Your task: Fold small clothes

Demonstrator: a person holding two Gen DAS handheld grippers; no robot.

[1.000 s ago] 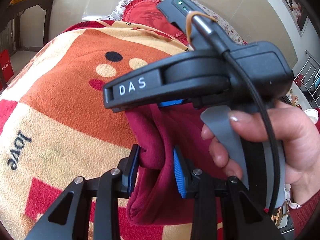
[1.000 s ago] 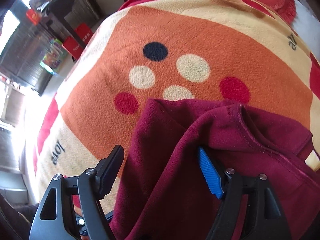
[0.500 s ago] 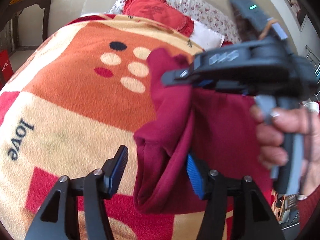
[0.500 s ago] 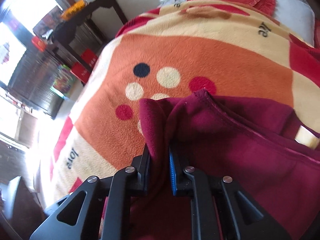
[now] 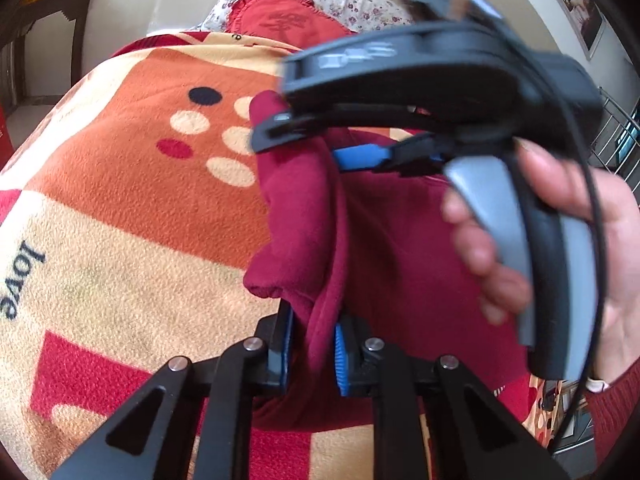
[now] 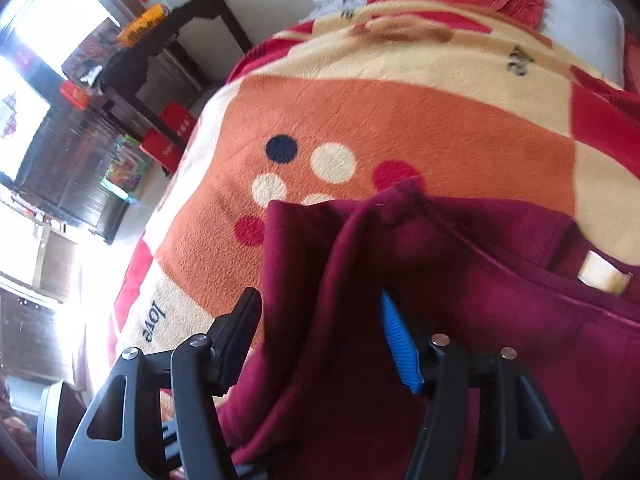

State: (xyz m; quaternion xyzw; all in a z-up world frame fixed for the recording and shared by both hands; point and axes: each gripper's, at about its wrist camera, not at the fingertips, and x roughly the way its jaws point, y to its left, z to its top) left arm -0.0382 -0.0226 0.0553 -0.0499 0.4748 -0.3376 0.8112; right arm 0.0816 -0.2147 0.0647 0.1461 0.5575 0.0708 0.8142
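The dark red fleece garment (image 5: 380, 248) is soft and light, it sags and bunches, so better take it at a hem or thick edge. It lies on the orange-and-cream fleece blanket (image 5: 120, 200), just beside the blanket's dot pattern. The left gripper (image 5: 312, 356) is nearly closed, pinching a fold of it. The right gripper (image 6: 320, 344) is spread wide (fabric between the fingers, not clamped). Beyond the blanket: red round cushion (image 5: 284, 20) w/ frill, dark wooden table (image 6: 180, 48).

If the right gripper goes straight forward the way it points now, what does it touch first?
Most likely the maroon garment: its fold already lies between the open jaws of the right gripper. Beyond it is the orange blanket, though depth is unclear.
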